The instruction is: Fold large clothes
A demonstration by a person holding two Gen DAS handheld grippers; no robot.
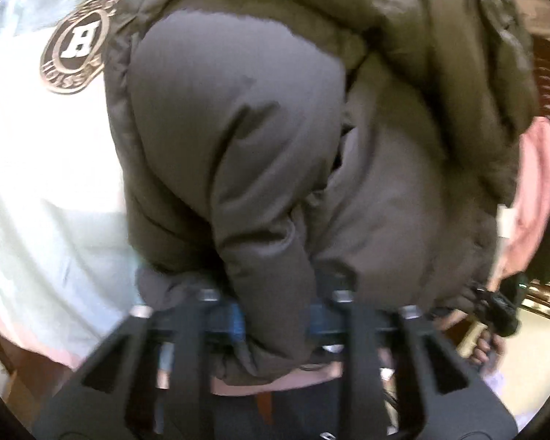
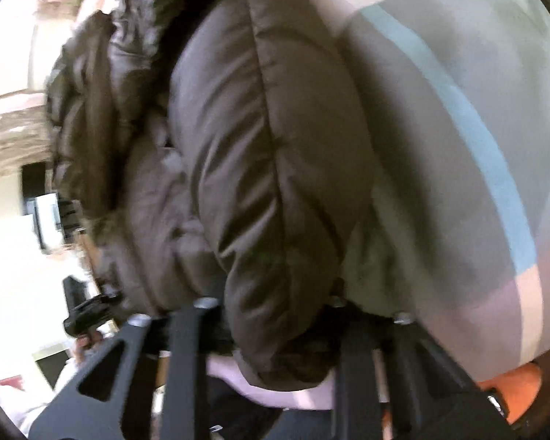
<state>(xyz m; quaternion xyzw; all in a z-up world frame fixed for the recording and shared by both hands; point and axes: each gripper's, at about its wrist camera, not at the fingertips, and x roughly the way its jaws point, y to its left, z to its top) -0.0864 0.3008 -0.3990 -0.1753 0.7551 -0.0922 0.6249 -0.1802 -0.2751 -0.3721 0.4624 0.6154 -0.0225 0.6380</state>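
Left claw (image 1: 277, 319) clamping brown puffer jacket (image 1: 245, 139), right claw (image 2: 275, 326) likewise

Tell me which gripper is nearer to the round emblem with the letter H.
Left. The left gripper grips the puffer jacket with the emblem beside it on the pale cloth. The right gripper grips the jacket too; its view shows no emblem.

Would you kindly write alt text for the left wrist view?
The left gripper is clamped on a fold of a puffy brown jacket that fills the view. Behind it lies pale bedding with a round "H" emblem; pink fabric shows at right.
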